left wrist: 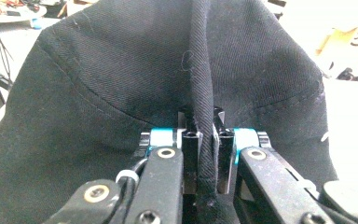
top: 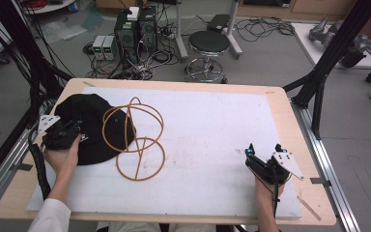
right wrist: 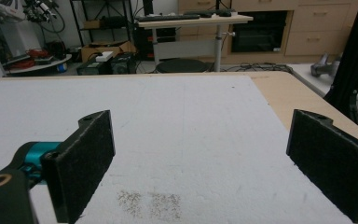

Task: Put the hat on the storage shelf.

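Table (top: 280, 104) first: wood top with a white foam mat (top: 212, 140) over most of it, both my grippers resting near its close edge, one at each side.

Black hat (top: 92, 126) sits on the mat right ahead of my left gripper (top: 66, 133), at the left end. A tan cord (top: 137, 137) lies in loose loops half over the hat's right side and half on the mat, just right of that gripper and well apart from my right one. Looks like the cord has to come off or the hat has to come out from under it, so I've taken the hat by its near edge.

Left gripper: jaws together, clamped on a fold of the hat's fabric. The left gripper view shows it plainly, a raised ridge of black cloth (left wrist: 204, 93) running up between the pads; the high view gives only the gripper's body against the brim, not the pinch itself.

Right gripper (top: 264, 155): jaws wide apart, nothing between them, parked on bare mat at the right end, probably waiting as the free hand. The right gripper view shows both felt pads (right wrist: 81, 163) spread, a faint scuffed patch (right wrist: 151, 203) on the mat just ahead, and no hat or cord there. The high view alone shows how cord and hat overlap.
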The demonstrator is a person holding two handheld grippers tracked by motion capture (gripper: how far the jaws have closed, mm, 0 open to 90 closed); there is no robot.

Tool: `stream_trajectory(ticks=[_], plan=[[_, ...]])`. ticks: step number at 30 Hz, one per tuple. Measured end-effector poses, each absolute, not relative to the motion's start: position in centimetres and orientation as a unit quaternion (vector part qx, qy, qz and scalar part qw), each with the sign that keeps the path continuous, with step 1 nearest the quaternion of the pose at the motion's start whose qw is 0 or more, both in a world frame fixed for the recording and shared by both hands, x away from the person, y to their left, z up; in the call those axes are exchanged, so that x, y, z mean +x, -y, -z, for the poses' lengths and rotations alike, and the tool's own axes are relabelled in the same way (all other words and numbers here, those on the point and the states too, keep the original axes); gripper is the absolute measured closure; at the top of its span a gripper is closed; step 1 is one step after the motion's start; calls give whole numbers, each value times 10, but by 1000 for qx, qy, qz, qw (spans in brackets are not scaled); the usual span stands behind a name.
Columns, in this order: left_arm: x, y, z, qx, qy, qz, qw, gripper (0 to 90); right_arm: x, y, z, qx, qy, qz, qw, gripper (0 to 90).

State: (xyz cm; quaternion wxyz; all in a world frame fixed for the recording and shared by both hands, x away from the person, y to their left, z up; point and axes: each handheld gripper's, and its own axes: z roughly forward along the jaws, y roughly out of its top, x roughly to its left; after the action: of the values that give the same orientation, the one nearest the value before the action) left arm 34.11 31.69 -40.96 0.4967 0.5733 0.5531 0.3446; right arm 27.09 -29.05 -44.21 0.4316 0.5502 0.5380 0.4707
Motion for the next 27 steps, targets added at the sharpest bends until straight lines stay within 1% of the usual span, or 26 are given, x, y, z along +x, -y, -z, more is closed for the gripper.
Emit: stream_trajectory(ticks=[4,11,19,27], plan=[[340,-320,411,561,-554,-340,513,860,271,290,442,550,-539,-470,431,69],[339,-321,411,571,-536,-351,514,860,271,292,442,550,-538,-471,431,69],[338,-324,409,554,-548,-349,521,862,271,291,441,547,-539,-472,433,69],[334,-322,404,553,-529,-360,533,862,271,291,441,548,-539,-473,431,69]])
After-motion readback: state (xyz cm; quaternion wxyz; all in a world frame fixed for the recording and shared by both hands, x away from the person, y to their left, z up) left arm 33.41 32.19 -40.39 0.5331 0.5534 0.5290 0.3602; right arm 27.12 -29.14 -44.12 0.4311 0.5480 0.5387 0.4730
